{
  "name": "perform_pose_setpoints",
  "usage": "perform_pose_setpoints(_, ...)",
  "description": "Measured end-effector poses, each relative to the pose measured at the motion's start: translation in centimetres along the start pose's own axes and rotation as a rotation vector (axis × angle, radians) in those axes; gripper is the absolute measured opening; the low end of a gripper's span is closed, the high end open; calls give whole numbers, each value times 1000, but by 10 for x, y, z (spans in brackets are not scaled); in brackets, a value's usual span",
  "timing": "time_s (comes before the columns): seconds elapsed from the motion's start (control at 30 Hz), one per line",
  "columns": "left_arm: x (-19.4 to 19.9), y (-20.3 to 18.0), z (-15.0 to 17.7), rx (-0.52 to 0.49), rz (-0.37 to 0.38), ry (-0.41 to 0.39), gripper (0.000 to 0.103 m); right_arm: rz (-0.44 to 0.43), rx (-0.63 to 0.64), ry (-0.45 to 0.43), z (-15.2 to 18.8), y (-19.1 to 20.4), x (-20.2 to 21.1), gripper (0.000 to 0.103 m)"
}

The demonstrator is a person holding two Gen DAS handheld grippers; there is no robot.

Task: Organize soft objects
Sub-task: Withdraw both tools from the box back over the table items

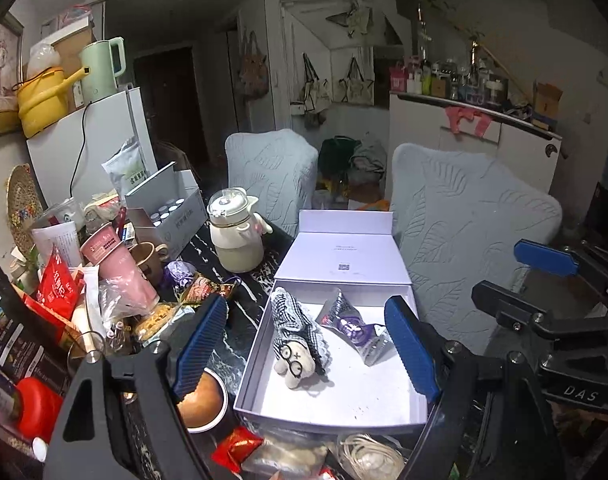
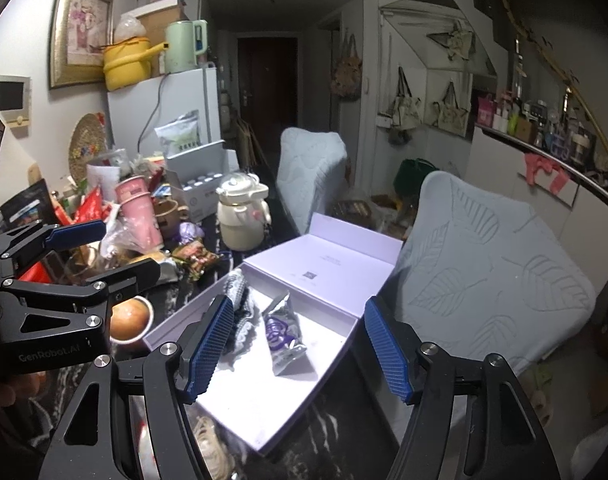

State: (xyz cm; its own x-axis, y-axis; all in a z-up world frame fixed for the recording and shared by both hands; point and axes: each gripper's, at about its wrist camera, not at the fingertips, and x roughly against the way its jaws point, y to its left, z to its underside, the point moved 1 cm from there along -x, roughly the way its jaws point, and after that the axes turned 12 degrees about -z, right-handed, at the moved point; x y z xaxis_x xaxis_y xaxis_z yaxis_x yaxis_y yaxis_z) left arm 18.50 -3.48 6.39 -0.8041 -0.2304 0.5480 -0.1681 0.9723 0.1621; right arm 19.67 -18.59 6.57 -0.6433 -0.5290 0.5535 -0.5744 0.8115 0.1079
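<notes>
While both the left gripper (image 1: 306, 344) and right gripper (image 2: 300, 346) hover spread wide and empty, the doll (image 1: 298, 334) lies in the box (image 1: 328, 410) directly ahead of them, beside a foil packet (image 1: 354, 326). Judged light, soft and compressible; grasp across its knitted middle, not the glasses.

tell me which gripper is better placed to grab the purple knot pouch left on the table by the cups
Left. The purple pouch lies on the cluttered left side, nearer the left gripper. The right gripper hangs over the box, farther from it. Both have jaws open and empty.
</notes>
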Motion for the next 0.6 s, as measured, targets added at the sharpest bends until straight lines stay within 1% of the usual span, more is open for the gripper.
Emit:
perform_pose_setpoints(0.1,17,5,4,14,3,-13,81,-12,11,-17,3,9,15,70)
perform_pose_setpoints(0.2,36,11,8,29,-25,-52,81,-13,21,-43,6,18,30,72)
perform_pose_setpoints(0.3,53,16,15,36,-24,-83,81,-13,25,-67,13,28,48,72)
perform_pose_setpoints(0.4,65,19,23,40,-2,-86,81,-8,31,-84,19,37,61,72)
perform_pose_setpoints(0.6,88,21,45,33,18,-79,81,-14,39,-91,34,52,79,73)
